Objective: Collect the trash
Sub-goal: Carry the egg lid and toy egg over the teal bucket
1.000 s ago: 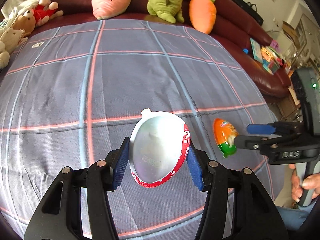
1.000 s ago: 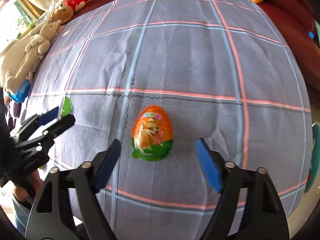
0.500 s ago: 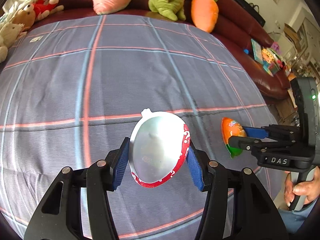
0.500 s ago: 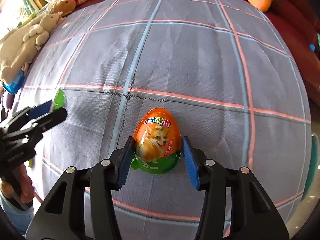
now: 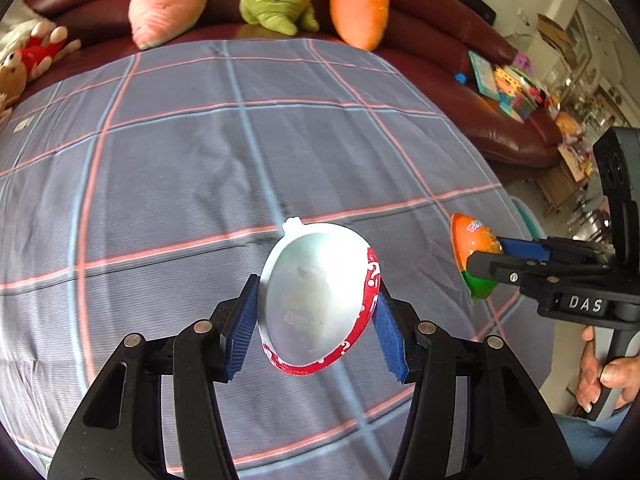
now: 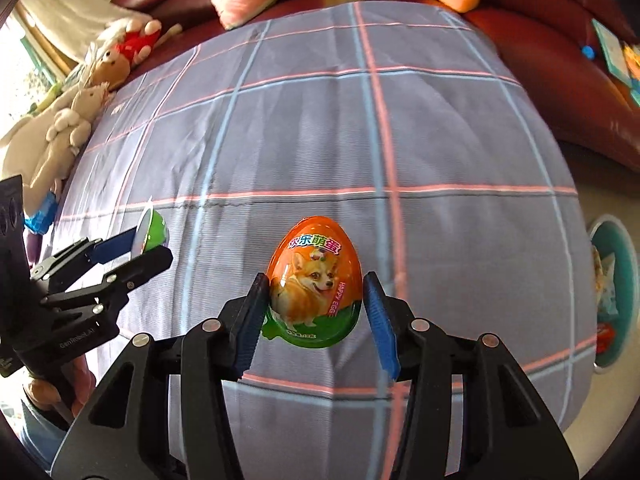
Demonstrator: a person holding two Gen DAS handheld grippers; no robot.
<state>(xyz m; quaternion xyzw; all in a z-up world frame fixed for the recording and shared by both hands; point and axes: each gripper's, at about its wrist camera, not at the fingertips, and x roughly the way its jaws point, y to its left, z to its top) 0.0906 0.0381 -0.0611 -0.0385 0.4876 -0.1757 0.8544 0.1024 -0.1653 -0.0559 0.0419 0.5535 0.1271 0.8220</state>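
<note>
— Trash first: where is it?

— One orange egg-shaped wrapper [image 6: 316,280] with a corgi print sits between the blue pads of the right gripper [image 6: 316,312], jaws about half apart and clamped on its sides, lifted above the plaid cloth [image 6: 360,140].

— And the other tool?

— The left gripper [image 5: 314,312] pinches a silver egg-shaped wrapper with a red rim [image 5: 316,296], pads pressing both sides, jaws partly apart.

— Pose?

— Both point steeply down over the cloth. A hand [image 5: 600,376] grips the right tool's handle at the cloth's near right edge.

— Room?

— The cloth ahead lies bare; plush toys [image 5: 360,0] line the sofa [image 5: 480,40] beyond its far edge.
</note>
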